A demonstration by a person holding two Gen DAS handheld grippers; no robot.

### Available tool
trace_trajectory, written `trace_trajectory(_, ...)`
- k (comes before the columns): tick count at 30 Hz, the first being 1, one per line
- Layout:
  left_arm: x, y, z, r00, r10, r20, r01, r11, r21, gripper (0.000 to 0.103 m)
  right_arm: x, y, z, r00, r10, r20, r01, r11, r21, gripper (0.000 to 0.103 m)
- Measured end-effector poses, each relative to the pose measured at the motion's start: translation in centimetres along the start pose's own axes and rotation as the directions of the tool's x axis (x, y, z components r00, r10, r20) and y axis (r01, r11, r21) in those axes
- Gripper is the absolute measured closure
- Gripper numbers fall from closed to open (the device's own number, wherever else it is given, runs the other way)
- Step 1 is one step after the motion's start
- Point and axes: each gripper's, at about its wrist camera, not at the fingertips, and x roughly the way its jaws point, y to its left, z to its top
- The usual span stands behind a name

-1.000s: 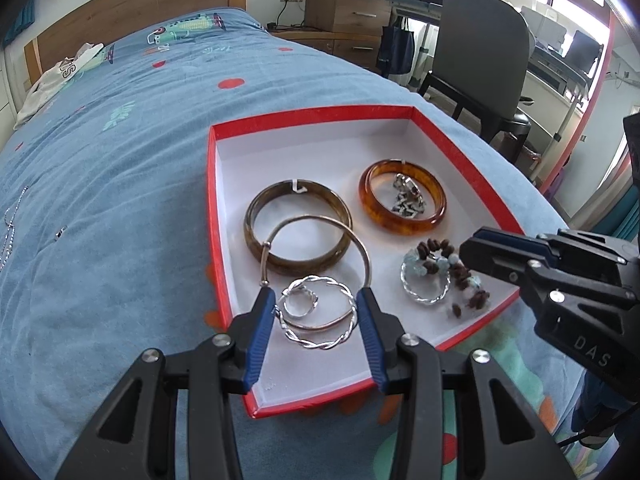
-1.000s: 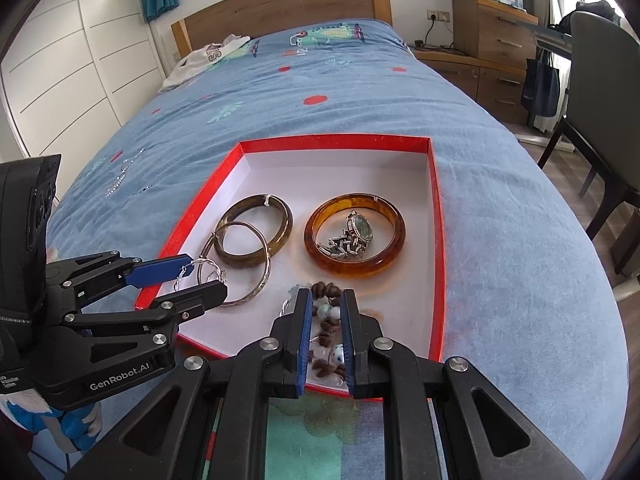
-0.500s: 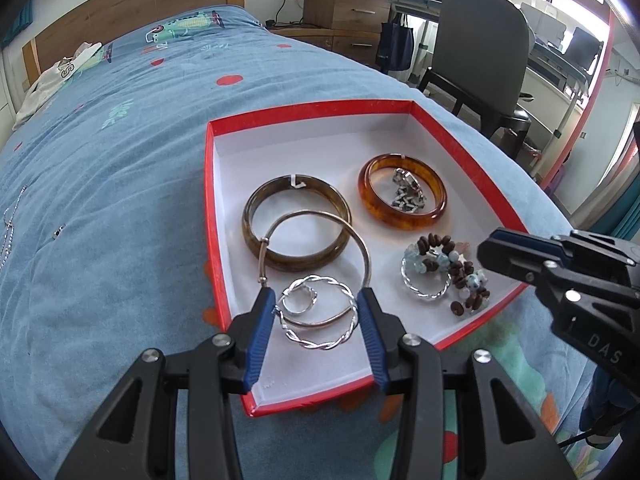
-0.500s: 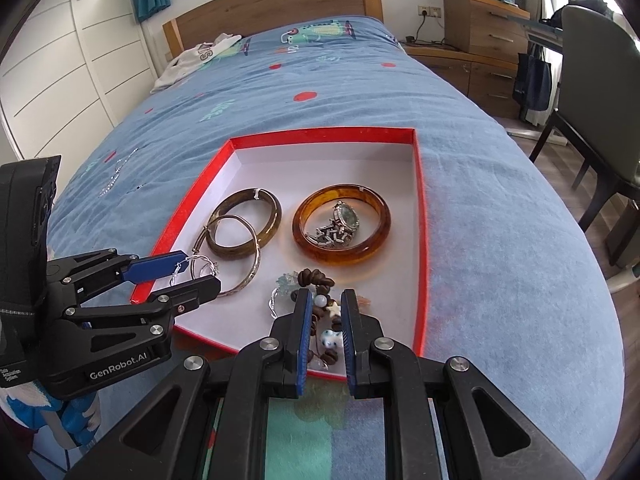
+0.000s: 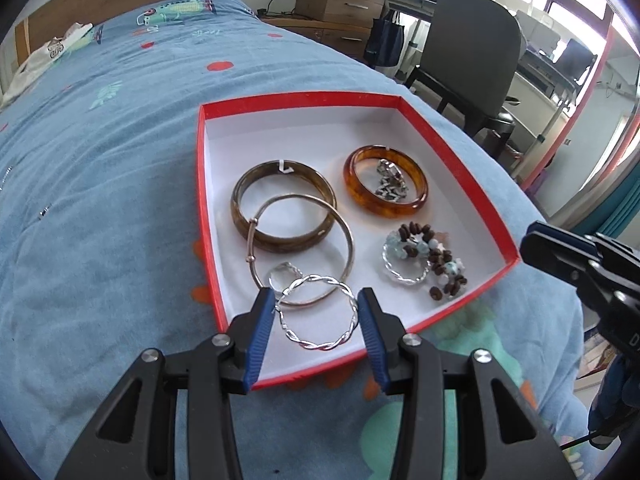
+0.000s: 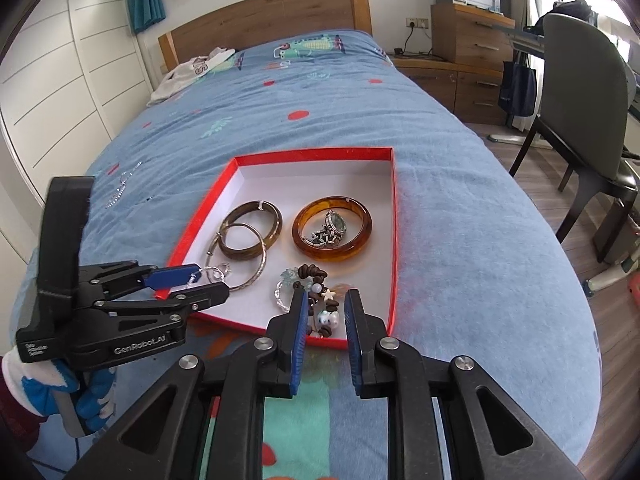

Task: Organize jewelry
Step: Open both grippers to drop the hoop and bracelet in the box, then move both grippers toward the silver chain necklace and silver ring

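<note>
The left tongs (image 5: 316, 320) stand fairly wide, their blue pads on either side of a twisted silver bangle (image 5: 318, 312) that lies on the white floor at the near corner of the red box (image 5: 460, 152); whether the pads press on it cannot be told. The right tongs (image 6: 325, 316) have just been opening and now show a narrow gap with nothing gripped; the beaded bracelet (image 6: 316, 292) lies below them in the box, apart from the pads.

Just beyond the twisted bangle lie a small clear ring (image 5: 284, 272) and a thin plain silver bangle (image 5: 304, 248), which overlaps a dark olive-brown bangle (image 5: 284, 204). Right of that sits an amber bangle (image 5: 386, 186) with a metal watch (image 5: 390, 180) inside it. The beaded bracelet rests partly on a smaller twisted silver ring (image 5: 404, 268). The box sits on a bed under a blue patterned bedspread (image 6: 280, 112).
</note>
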Motion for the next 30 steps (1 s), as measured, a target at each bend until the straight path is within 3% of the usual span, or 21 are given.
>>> trace_trajectory(6, -0.2, 0.4, 0.0, 0.999, -0.046, -0.019, 0.045, 0.998, -0.036, 0.062, -2.3, 0.6, -0.7, 1.000, 0.006, 0.024, -0.007, 1.000, 0.013, 0.084)
trace_trajectory(14, 0.0, -0.3, 0.8, 0.998, -0.004, -0.064, 0.003, 1.000, -0.023, 0.061, -5.8, 1.2, -1.3, 0.998, -0.013, 0.058, 0.012, 1.000, 0.006, 0.083)
trace_trajectory(21, -5.5, -0.9, 0.4, 1.000, -0.004, 0.023, 0.004, 1.000, -0.008, 0.061, -8.4, 2.7, -1.4, 0.997, -0.016, 0.077, 0.018, 1.000, -0.021, 0.079)
trace_trajectory(25, -9.5, 1.3, -0.3, 0.997, 0.026, 0.072, -0.024, 0.999, -0.032, 0.060, -9.0, 4.9, -0.8, 0.996, 0.015, 0.085, -0.011, 0.999, -0.051, 0.078)
trace_trajectory(30, -13.4, 7.8, -1.0, 0.987, 0.116, 0.111, -0.104, 0.988, -0.111, 0.056, -8.1, 9.5, 0.6, 0.993, 0.077, 0.091, -0.067, 0.992, -0.110, 0.077)
